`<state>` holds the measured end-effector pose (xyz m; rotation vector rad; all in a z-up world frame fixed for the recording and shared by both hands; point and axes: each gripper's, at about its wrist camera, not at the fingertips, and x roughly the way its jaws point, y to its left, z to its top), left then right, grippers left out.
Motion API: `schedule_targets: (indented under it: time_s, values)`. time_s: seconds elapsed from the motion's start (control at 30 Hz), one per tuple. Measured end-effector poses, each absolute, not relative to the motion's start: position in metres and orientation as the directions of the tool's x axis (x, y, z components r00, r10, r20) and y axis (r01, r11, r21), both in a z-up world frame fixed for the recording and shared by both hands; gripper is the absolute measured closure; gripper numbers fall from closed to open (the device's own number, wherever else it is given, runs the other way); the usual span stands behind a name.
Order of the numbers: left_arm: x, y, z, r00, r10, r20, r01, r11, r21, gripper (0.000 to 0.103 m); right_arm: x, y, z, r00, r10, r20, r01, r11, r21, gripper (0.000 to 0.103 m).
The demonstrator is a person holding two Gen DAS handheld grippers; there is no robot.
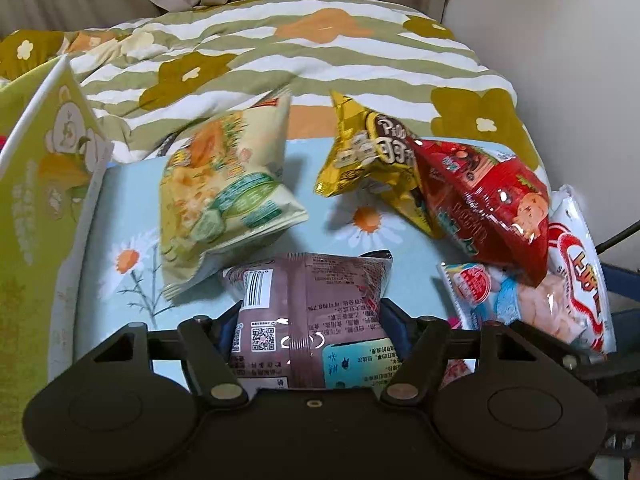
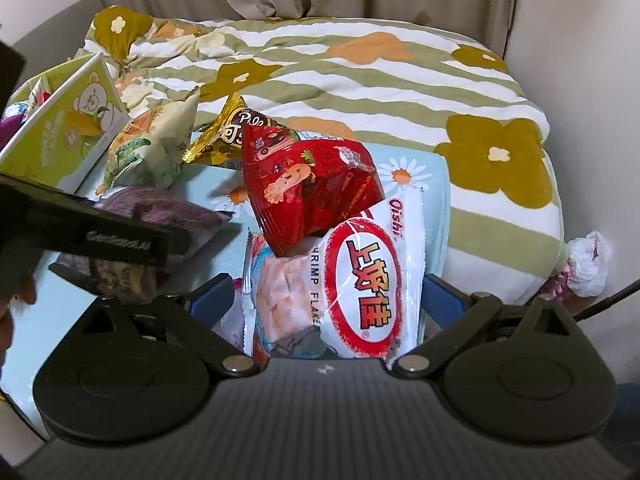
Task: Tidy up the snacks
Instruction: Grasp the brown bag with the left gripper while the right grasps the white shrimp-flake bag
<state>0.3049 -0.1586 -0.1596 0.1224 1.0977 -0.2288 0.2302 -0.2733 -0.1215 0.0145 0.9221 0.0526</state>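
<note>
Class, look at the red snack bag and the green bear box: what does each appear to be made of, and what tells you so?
Red snack bag: seemingly glossy plastic film, given its bright glare spots and crinkled, puffed faces. Green bear box: probably matte printed cardboard, judging by its flat, stiff panel, pale cut edge and lack of shine.

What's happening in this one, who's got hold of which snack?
A person with two handheld grippers is sorting snack bags on a bed. The left gripper is clamped on a brown snack packet. The right gripper straddles a white Oishi shrimp flakes bag; whether its pads press yet is unclear. A red bag, a gold bag and a pale green chip bag lie on the blue daisy mat, beside a green carton.
</note>
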Motion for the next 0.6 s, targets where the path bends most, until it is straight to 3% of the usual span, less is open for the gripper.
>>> schedule_targets:
  time_s: [0.33, 0.4, 0.6]
  values:
    - [0.294, -0.145, -0.158, 0.435, -0.111, -0.893, 0.231, 0.973, -0.008, 0.031, 0.243, -0.266, -0.139, 0.574, 0.054, -0.817, -0.075, 0.997, 0.013, 0.0]
    - [0.292, -0.143, -0.157, 0.436, -0.109, -0.893, 0.23, 0.973, -0.006, 0.031, 0.243, -0.268, -0.142, 0.563, 0.063, -0.824, -0.079, 0.997, 0.022, 0.008]
    - [0.284, -0.141, -0.151, 0.455, -0.106, -0.884, 0.235, 0.972, 0.004, 0.031, 0.237, -0.271, -0.139, 0.564, 0.064, -0.823, -0.072, 0.997, 0.029, 0.018]
